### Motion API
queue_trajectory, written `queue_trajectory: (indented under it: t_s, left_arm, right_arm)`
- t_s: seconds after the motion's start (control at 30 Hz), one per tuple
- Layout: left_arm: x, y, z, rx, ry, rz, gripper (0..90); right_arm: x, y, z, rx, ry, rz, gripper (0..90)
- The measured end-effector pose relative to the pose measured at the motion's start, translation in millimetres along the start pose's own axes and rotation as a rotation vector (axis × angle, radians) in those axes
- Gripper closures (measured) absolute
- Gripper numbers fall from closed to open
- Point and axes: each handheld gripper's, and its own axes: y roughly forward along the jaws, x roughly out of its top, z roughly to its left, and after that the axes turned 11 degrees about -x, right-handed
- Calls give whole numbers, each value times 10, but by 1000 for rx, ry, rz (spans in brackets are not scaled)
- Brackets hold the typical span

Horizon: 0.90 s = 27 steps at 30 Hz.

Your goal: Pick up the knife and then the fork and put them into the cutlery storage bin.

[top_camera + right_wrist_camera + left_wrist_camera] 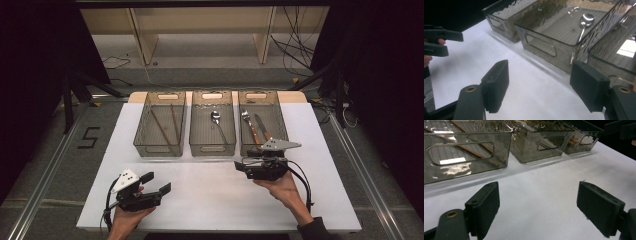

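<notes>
A white table top [210, 195] stands on a grey floor, with dark curtains at both sides and pale wooden shelving behind. Three smoky clear bins sit in a row along the far part of the table. The left bin [160, 124] holds two thin wooden chopsticks [161, 127] lying lengthwise. The middle bin [212, 123] holds a metal spoon [217, 120], bowl toward the far end. The right bin [261, 121] holds a fork [249, 125] and a knife [262, 126], both with wooden handles, side by side. At the near left of the table, a hand holds the left gripper [159, 183] just above the white surface, well short of the bins; its jaws stand wide apart with nothing between them, and in the left gripper view they frame bare table with the left bin's handle wall ahead. Toward the right, the other hand holds the right gripper [240, 166] just in front of the right bin's near wall, pointing leftward across the table. Its jaws also stand wide and empty; in the right gripper view they frame bare table beside the middle bin's near wall, the spoon lying inside beyond, and the left gripper showing far off at the left edge.
</notes>
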Motion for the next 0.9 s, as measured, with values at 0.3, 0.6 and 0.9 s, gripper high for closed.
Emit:
queue_trajectory:
  t_s: [0.3,0.6,0.9]
  left_arm:
    - [-14,-38,1,-3,2,-5,182]
    - [-24,-36,-23,-13,11,-2,182]
    - [-31,0,-40,-29,20,16,181]
  right_arm:
    - [-156,-109,88,11,-1,-34,306]
    - [-376,-206,133,6,3,-43,298]
    - [-567,-326,77,-4,27,-52,277]
